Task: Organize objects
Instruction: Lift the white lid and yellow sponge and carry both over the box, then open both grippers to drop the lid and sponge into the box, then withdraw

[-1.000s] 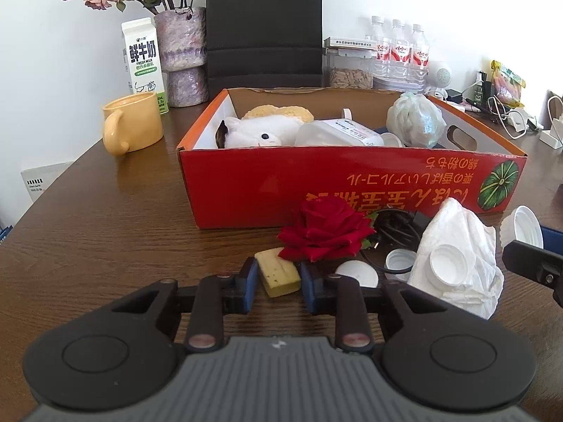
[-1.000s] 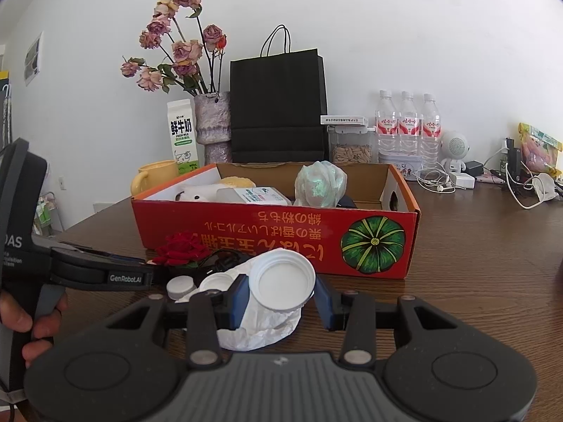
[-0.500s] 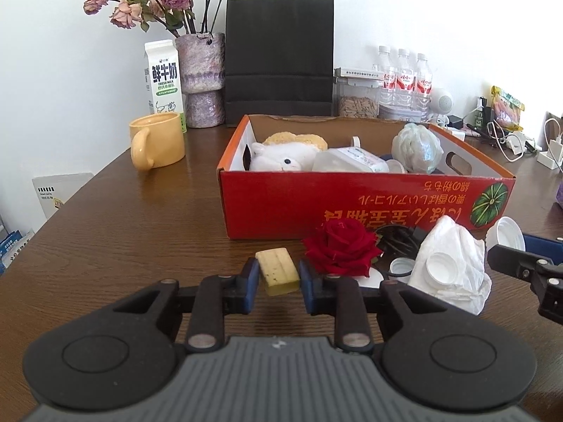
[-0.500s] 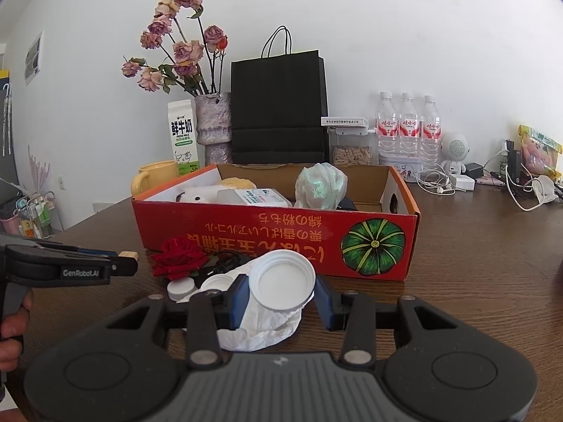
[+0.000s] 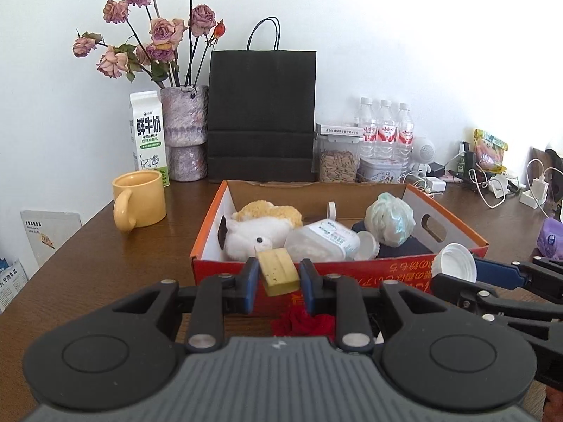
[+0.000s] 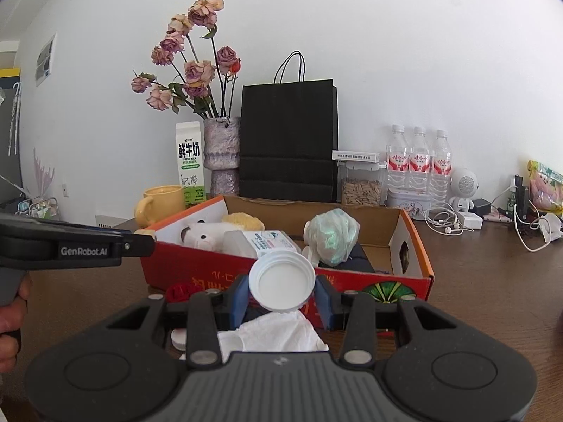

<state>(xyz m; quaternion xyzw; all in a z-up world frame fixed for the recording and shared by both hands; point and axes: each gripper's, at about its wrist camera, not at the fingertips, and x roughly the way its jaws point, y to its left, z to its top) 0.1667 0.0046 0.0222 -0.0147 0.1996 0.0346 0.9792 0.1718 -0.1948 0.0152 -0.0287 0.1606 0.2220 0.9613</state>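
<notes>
My left gripper (image 5: pixel 279 277) is shut on a small yellow block (image 5: pixel 278 271), held in the air just in front of the near wall of the red cardboard box (image 5: pixel 404 269). My right gripper (image 6: pixel 281 290) is shut on a white round lid (image 6: pixel 282 279), also raised before the box (image 6: pixel 197 263). Inside the box lie a white plush toy (image 5: pixel 253 237), a clear plastic jar (image 5: pixel 323 241), a crumpled green bag (image 5: pixel 388 219) and another lid. A red rose (image 5: pixel 302 321) and white tissue (image 6: pixel 278 332) lie on the table below the grippers.
Behind the box stand a yellow mug (image 5: pixel 139 204), a milk carton (image 5: pixel 147 133), a vase of dried roses (image 5: pixel 184 132), a black paper bag (image 5: pixel 262 116), a seed jar (image 5: pixel 339 161) and three water bottles (image 5: pixel 383 130). Cables and chargers (image 5: pixel 499 186) clutter the right. A person's hand (image 6: pixel 8 320) holds the left gripper.
Both grippers rose with their loads, the left one more. The yellow block came up off the table to the level of the box rim, and the rose and tissue dropped low in view.
</notes>
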